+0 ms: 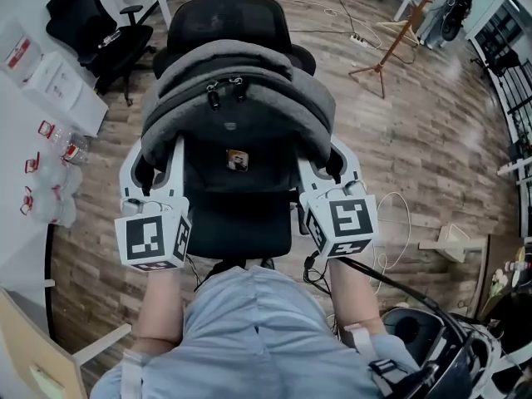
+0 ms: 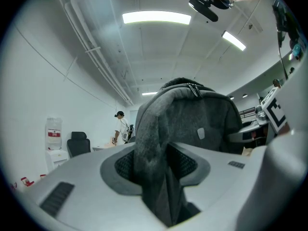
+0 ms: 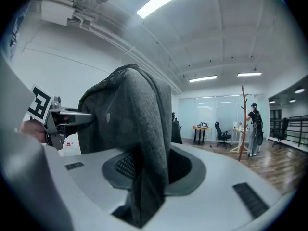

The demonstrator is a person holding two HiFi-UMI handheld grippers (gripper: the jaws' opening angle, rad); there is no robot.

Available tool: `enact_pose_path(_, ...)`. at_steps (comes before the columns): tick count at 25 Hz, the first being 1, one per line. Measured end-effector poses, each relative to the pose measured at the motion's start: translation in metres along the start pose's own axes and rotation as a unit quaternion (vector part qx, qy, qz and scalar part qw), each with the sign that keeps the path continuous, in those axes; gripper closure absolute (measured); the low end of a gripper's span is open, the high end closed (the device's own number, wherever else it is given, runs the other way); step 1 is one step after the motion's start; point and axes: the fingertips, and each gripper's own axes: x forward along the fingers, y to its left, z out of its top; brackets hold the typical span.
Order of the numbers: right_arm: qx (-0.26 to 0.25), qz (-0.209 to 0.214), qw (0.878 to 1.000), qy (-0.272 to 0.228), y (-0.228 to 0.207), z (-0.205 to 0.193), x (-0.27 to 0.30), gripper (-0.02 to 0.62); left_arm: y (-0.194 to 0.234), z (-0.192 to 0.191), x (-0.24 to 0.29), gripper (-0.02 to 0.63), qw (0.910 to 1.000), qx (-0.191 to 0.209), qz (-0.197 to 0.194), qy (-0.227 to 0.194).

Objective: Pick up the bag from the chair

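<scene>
A grey backpack (image 1: 241, 98) with black zip pulls hangs lifted above the black office chair (image 1: 237, 214), held between both grippers. My left gripper (image 1: 158, 160) is shut on the bag's left shoulder strap (image 2: 156, 177), which runs down between its jaws. My right gripper (image 1: 320, 169) is shut on the right strap (image 3: 147, 177) in the same way. The bag's body (image 2: 207, 121) fills the middle of the left gripper view, and the bag's body (image 3: 122, 114) does so in the right gripper view as well. The chair's seat shows below the bag; its backrest (image 1: 229, 19) shows beyond it.
Another black chair (image 1: 96, 32) and white boxes (image 1: 54, 81) stand at the left by a white table. A wooden coat stand (image 1: 391, 44) and cables lie on the wood floor at the right. A person (image 3: 253, 124) stands far off. A black bin (image 1: 411, 327) sits near my right leg.
</scene>
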Motion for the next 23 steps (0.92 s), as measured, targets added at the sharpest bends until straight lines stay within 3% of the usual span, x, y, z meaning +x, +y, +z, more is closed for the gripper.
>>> enact_pose_path(23,0.001,0.008,1.000,-0.008,0.016,0.005,0.002,0.483,0.013,0.004,-0.013,0.445,0.9999,0.006,0.010,-0.001)
